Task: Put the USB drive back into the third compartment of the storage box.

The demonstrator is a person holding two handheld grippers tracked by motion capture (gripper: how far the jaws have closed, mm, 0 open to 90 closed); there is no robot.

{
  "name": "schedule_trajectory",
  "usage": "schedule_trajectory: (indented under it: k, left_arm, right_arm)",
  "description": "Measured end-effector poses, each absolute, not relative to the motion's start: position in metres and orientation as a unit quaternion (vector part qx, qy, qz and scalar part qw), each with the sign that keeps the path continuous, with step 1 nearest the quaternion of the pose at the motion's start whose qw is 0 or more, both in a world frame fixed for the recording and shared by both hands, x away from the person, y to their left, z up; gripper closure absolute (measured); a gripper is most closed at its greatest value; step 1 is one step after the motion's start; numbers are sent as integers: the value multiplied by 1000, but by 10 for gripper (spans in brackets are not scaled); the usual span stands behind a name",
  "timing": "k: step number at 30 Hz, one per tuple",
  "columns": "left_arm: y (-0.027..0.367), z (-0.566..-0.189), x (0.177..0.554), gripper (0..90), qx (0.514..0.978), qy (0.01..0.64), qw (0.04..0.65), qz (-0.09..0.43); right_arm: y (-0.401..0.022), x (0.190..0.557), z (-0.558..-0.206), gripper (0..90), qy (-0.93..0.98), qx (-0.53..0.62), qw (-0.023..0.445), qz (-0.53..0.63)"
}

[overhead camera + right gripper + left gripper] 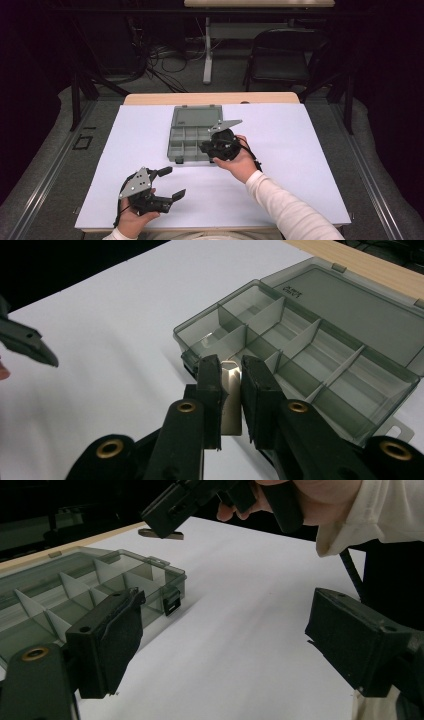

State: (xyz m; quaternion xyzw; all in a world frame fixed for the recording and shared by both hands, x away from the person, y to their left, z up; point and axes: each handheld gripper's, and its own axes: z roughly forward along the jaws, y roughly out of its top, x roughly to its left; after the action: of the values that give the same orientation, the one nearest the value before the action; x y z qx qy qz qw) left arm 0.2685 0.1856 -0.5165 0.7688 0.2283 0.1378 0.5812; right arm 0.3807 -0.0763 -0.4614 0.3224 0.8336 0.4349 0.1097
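At the near edge of the white table (300, 165), the left gripper (169, 183) is held low in the left hand (131, 216), its jaws spread wide apart and empty, pointing toward the table's right. In the left gripper view those jaws frame bare table, with the box (75, 595) just beyond the left jaw. Farther in, the right gripper (206, 147) is held by the right hand (239, 161) at the box's near right corner, pointing left over the box (192, 134). In the right gripper view its jaws are closed on a small flat metal plate (230, 400), held upright between the pads (210, 390), its long axis running along the jaws toward the box (310, 345). The box is a grey translucent organiser with divided compartments, lying open near the table's middle, its lid laid flat on the far side and its long axis running away from the person. Whether the compartments hold anything cannot be told.
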Motion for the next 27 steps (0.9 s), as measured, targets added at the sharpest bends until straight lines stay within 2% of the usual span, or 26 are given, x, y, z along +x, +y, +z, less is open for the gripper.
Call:
schedule_trajectory:
  k: [11,27]
  left_arm:
    - [186,-516,269,145,767,228,584,136]
    - [186,-517,269,148,768,228,583,136]
  right_arm:
    - [-63,406,-462,794,836,338,122,415]
    - [-62,439,-485,794,827,380,129,395]
